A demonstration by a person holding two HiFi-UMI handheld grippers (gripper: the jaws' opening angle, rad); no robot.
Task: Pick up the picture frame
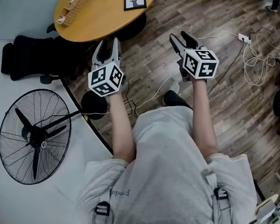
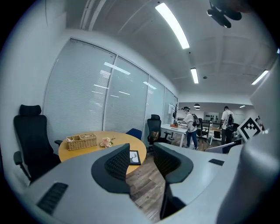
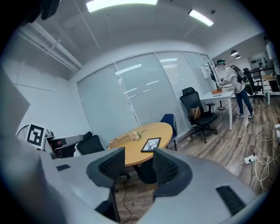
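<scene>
Ahead, picture frame (image 1: 135,0) flat, top away

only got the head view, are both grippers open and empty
Observer: The left gripper view shows the left gripper with its jaws apart and nothing between them.
Operator: and the right
Observer: The right gripper is open and empty too. The picture frame lies flat on the round table, well ahead of the jaws.
Operator: anything behind the table
Observer: A blue chair stands at its far side. Further back, a person in a striped top stands at a white desk.
</scene>
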